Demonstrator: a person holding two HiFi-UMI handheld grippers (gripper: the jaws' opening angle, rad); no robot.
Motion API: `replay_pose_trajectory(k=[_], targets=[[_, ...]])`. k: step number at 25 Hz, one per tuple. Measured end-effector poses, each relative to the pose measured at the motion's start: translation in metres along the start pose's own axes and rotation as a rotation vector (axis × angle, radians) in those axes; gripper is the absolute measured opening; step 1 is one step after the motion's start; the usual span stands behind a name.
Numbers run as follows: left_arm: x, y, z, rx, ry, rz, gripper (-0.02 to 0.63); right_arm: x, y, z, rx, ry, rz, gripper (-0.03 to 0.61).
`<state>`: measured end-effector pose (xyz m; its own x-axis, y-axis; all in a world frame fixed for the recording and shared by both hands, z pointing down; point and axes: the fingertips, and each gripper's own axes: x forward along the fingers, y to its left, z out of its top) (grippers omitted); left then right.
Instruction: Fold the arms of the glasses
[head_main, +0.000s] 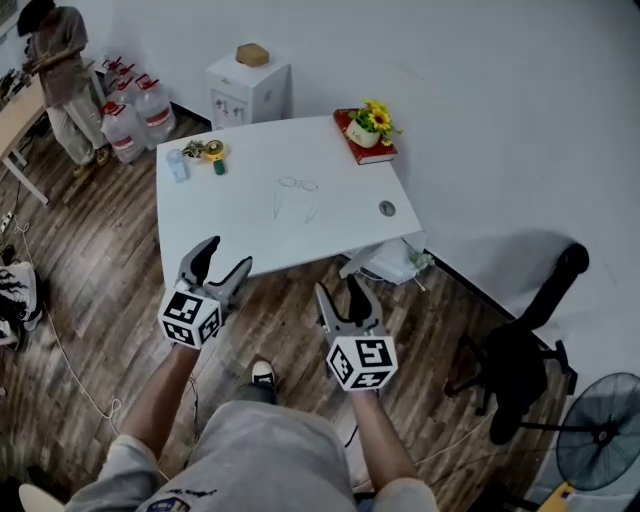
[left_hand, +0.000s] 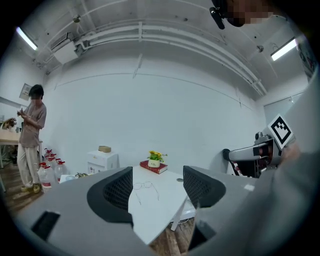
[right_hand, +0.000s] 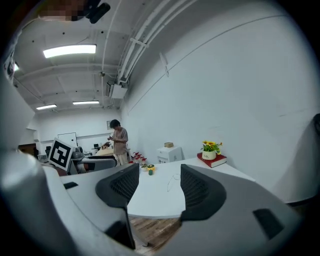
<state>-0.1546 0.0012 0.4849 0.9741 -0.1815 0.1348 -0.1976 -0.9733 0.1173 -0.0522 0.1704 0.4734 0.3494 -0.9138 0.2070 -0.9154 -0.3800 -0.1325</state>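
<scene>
Wire-thin, the glasses (head_main: 297, 190) lie arms-open in the middle of the counter (head_main: 220, 225). Judge them light, springy and easily bent, so pinch each arm just behind its hinge. Your left gripper (head_main: 228, 255) and right gripper (head_main: 338, 290) hang short of the near edge, jaws wide and empty. The white top looks slick; water bottles (head_main: 130, 110) stand left, a chair (head_main: 520, 350) right.
</scene>
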Motion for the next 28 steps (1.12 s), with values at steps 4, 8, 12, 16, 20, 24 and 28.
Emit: replay_pose_trajectory(k=[4, 8, 12, 16, 20, 24, 28], targets=[[0.041, 0.024, 0.007, -0.013, 0.004, 0.015, 0.305, 0.04, -0.027, 0.016, 0.001, -0.008, 0.007, 0.244], [0.057, 0.039, 0.014, -0.001, 0.015, 0.034, 0.305, 0.072, -0.042, 0.018, 0.017, -0.003, 0.031, 0.239], [0.075, 0.061, 0.019, 0.008, 0.022, 0.074, 0.305, 0.122, -0.054, 0.023, 0.016, 0.008, 0.097, 0.238], [0.105, 0.082, 0.03, 0.009, -0.016, 0.128, 0.305, 0.186, -0.078, 0.037, 0.014, 0.004, 0.182, 0.232], [0.14, 0.103, 0.029, -0.023, -0.01, 0.221, 0.305, 0.248, -0.101, 0.044, -0.014, 0.042, 0.285, 0.232], [0.181, 0.122, 0.032, -0.057, -0.017, 0.341, 0.305, 0.312, -0.126, 0.046, -0.05, 0.1, 0.416, 0.247], [0.218, 0.139, 0.042, -0.066, -0.019, 0.436, 0.301, 0.365, -0.138, 0.027, -0.14, 0.25, 0.59, 0.252]])
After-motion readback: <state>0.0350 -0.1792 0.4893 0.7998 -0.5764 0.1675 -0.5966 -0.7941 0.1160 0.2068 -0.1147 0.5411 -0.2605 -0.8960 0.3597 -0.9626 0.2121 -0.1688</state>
